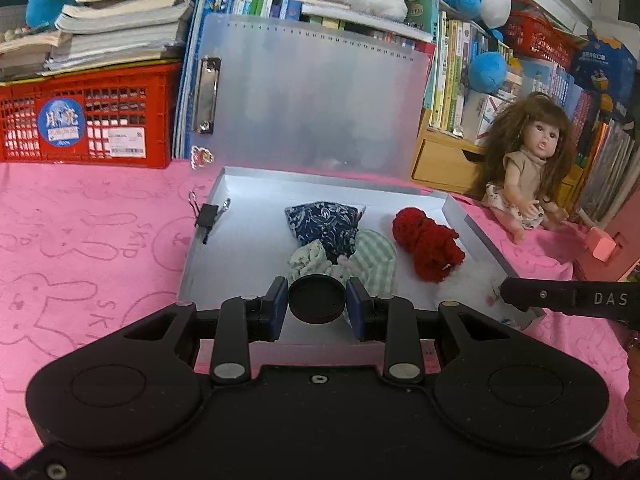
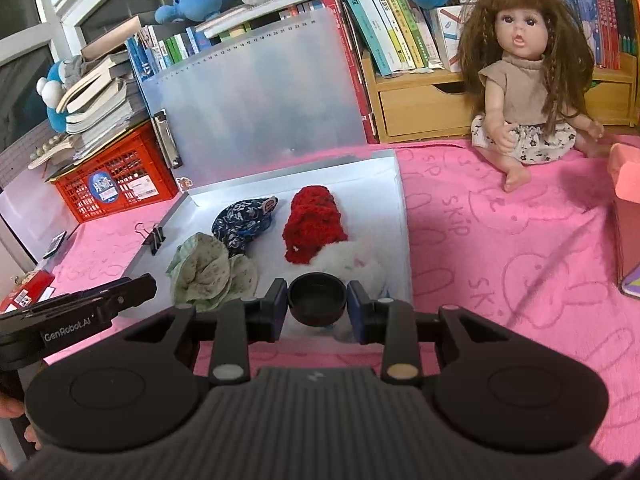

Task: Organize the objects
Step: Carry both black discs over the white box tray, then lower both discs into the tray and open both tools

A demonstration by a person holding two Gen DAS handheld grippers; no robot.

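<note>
Each set of tongs is closed narrowly on a round black piece: the left tongs (image 1: 317,299) pinch a black lid (image 1: 317,299), the right tongs (image 2: 317,299) a black cup (image 2: 317,299), both hovering over the open white box's (image 1: 240,240) near edge; the thin rim grips could slip, dropping either among the cloth bundles (image 2: 208,272)

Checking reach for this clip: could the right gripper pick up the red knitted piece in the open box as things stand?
Probably not yet. The path to the red knitted piece looks clear, but the right gripper is already shut on a black round cup, so it would need to release that first.
</note>
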